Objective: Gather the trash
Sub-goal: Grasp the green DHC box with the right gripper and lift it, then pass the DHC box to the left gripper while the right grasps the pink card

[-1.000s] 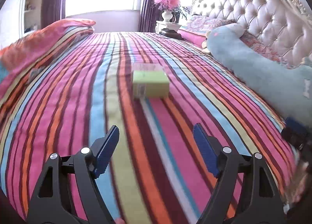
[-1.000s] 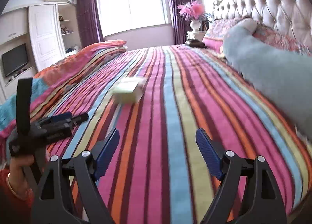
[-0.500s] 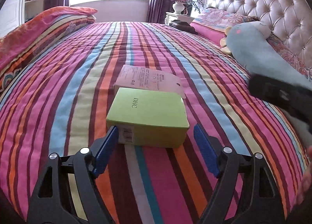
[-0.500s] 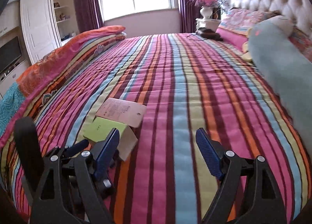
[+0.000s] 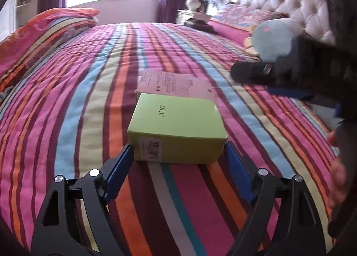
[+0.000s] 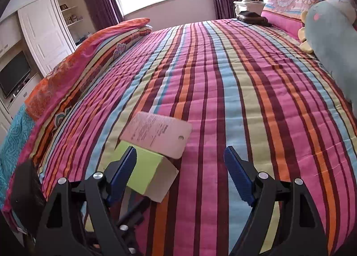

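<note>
A lime-green box (image 5: 176, 126) printed "DHC", with a barcode label on its near end, lies on the striped bed (image 5: 78, 104) against a pink printed card (image 5: 174, 84). The left tongs (image 5: 178, 157) gape around the box's near corners; the right tongs (image 6: 180, 166) stand open, empty.

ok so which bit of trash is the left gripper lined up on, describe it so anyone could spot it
On the striped bedspread, near the front edge, two flat boxes lie touching. It is the nearer one, the lime-green box with a barcode on its end face, just ahead of the open left gripper. The pale pink box behind it is thinner and covered in print.
</note>
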The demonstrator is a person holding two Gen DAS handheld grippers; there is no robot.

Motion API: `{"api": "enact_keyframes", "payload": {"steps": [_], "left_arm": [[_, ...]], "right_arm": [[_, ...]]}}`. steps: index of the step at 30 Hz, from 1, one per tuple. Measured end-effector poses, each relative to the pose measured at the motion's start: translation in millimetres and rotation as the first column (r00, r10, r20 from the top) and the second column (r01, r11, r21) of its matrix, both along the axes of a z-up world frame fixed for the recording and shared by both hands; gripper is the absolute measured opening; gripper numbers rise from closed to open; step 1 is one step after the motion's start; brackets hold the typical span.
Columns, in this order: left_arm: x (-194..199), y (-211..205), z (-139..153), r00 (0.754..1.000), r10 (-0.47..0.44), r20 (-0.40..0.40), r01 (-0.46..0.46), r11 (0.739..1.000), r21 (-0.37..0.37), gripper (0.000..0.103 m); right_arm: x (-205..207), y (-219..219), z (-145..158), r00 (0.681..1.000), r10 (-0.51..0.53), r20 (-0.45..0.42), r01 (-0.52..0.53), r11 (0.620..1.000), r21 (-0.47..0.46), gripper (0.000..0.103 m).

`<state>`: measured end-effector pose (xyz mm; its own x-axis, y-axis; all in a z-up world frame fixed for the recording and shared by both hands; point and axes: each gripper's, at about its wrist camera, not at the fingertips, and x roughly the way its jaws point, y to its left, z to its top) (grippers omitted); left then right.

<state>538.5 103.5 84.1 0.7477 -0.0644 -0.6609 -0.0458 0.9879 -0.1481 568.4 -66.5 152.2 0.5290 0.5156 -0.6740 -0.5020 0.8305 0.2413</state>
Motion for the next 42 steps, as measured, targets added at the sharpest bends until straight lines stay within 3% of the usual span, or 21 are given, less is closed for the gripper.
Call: {"api": "enact_keyframes", "payload": {"steps": [3,7,10,14,16,21,24,30,33,35,37,42], "left_arm": [[2,8,0,0.997,-0.083,-0.001,0.083,0.997,-0.01,0.08],[-6,30,6,0.983,-0.176,0.053,0.178,0.983,-0.043,0.08],[-6,38,16,0.964,-0.25,0.096,0.248,0.968,0.031,0.08],[16,45,13,0.945,-0.324,0.042,0.316,0.939,0.135,0.08],[26,48,12,0.939,-0.343,0.03,0.335,0.931,0.142,0.081],[33,42,11,0.893,-0.449,0.02,0.448,0.893,0.046,0.081],[27,24,4,0.868,-0.497,0.007,0.495,0.866,0.068,0.081],[-1,-2,2,0.801,-0.599,-0.009,0.599,0.8,0.033,0.081],[-19,-5,3,0.801,-0.599,-0.011,0.597,0.796,0.095,0.081],[-25,1,4,0.822,-0.57,-0.006,0.566,0.815,0.126,0.081],[-26,12,6,0.842,-0.54,0.011,0.534,0.836,0.123,0.081],[-14,28,20,0.865,-0.498,0.061,0.489,0.864,0.121,0.081]], "right_arm": [[1,1,-3,1.0,0.004,-0.008,-0.004,1.0,0.001,0.077],[3,1,-2,1.0,0.028,-0.012,-0.028,0.999,0.023,0.077],[2,1,0,1.0,0.031,0.002,-0.031,0.999,0.017,0.077],[4,-2,-1,1.0,0.025,-0.005,-0.025,0.998,0.05,0.077],[6,-2,-2,1.0,0.027,-0.012,-0.026,0.997,0.067,0.077],[18,4,-11,0.998,0.045,-0.05,-0.042,0.997,0.065,0.077],[27,13,-27,0.98,0.119,-0.161,-0.106,0.99,0.089,0.077],[16,30,-48,0.937,0.243,-0.252,-0.219,0.968,0.119,0.077],[5,36,-45,0.914,0.314,-0.256,-0.28,0.947,0.158,0.077],[-6,42,-40,0.889,0.376,-0.262,-0.334,0.923,0.193,0.077],[-14,49,-34,0.888,0.387,-0.25,-0.354,0.92,0.167,0.077],[-24,42,-25,0.889,0.369,-0.271,-0.341,0.929,0.145,0.077]]}}
